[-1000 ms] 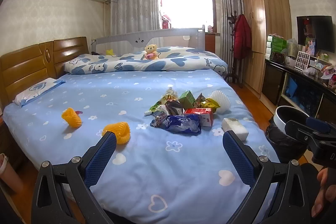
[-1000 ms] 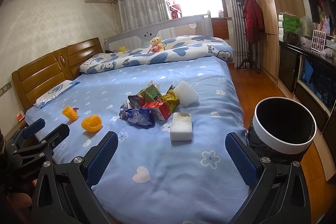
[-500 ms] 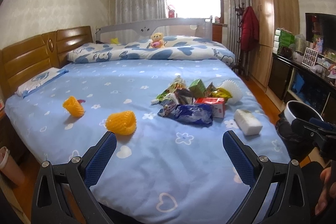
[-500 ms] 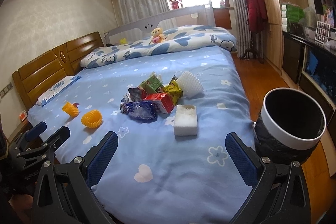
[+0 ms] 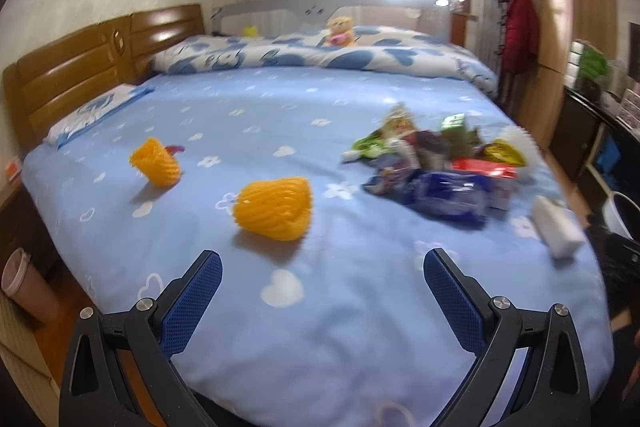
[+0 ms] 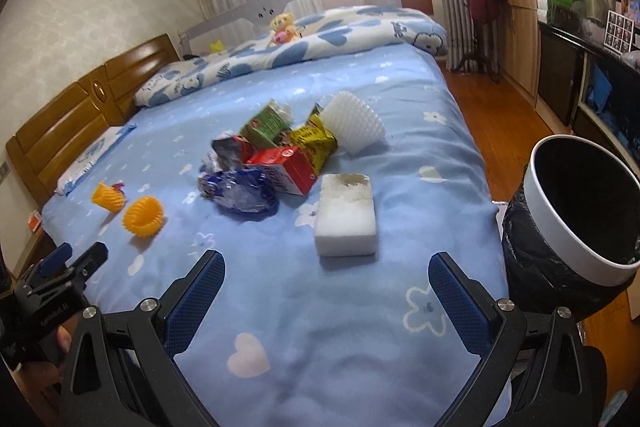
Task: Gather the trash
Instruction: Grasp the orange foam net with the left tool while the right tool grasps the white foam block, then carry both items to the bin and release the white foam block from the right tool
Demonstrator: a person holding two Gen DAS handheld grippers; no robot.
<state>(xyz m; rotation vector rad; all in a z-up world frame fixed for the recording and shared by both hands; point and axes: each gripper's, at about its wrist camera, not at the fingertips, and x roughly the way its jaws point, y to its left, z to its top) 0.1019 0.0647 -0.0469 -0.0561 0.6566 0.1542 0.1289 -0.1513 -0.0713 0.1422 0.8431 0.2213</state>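
Both tongs, left [image 5: 322, 285] and right [image 6: 326, 287], gape empty over the blue bed's [image 6: 360, 327] near edge. A white foam block [image 6: 346, 215] lies just ahead of the right ones, near the white-rimmed black bin [image 6: 576, 223].

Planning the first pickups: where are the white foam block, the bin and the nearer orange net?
white foam block [image 6: 346, 217]: right wrist view, top face.
bin [image 6: 560, 227]: right wrist view, white rim.
nearer orange net [image 5: 274, 209]: left wrist view, ribbed side.

Left gripper [image 5: 322, 277] is spread wide open, blue pads facing each other, nothing between them; right gripper [image 6: 326, 279] same deal, gaping and empty; a hand [image 6: 60, 341] holds the left one's handle.
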